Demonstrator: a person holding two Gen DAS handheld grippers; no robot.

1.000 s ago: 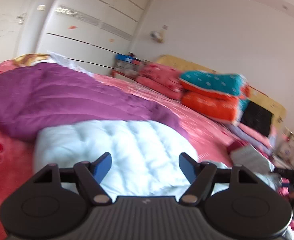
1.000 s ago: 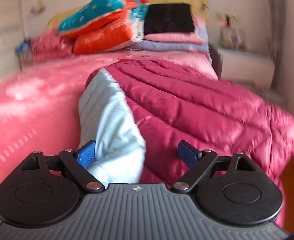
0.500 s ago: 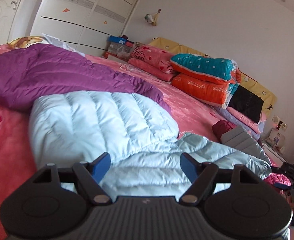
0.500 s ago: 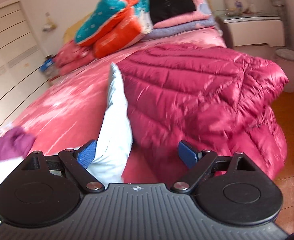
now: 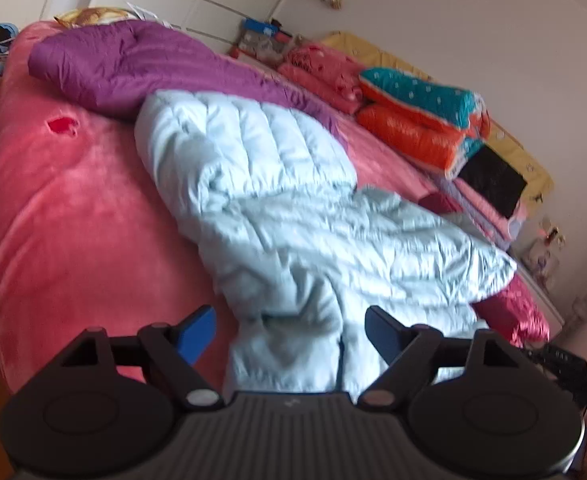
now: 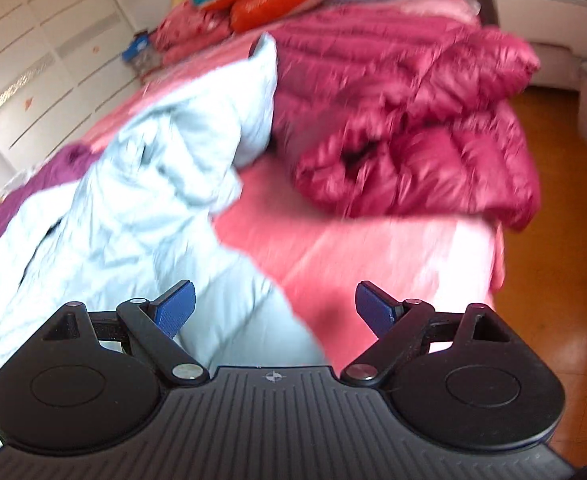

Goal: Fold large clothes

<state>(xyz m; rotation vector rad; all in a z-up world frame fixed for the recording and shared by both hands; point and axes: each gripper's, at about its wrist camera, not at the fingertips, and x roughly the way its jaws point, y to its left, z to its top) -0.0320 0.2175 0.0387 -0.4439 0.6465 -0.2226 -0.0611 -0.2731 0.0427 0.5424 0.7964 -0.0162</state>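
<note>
With the pale blue down jacket (image 5: 293, 216) lying rumpled on the bed (image 5: 73, 220) just ahead of both spread, empty grippers, left gripper (image 5: 290, 330) and right gripper (image 6: 274, 305), the fold looks barely begun, so each likely needs an edge to pinch.

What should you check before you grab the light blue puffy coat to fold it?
1. Left gripper open: ok, jaws wide, nothing between them.
2. Right gripper open: ok, jaws wide and empty.
3. Light blue coat lying flat: not ok, it is crumpled and bunched on the pink bed.
4. Coat clear of other clothes: not ok, its far end meets the purple coat and its side overlaps the red coat.
5. Sleeves and hem located: cannot tell, the pictures are blurry.
6. Bare bed for folding: ok, pink cover beside the coat on both sides.
</note>
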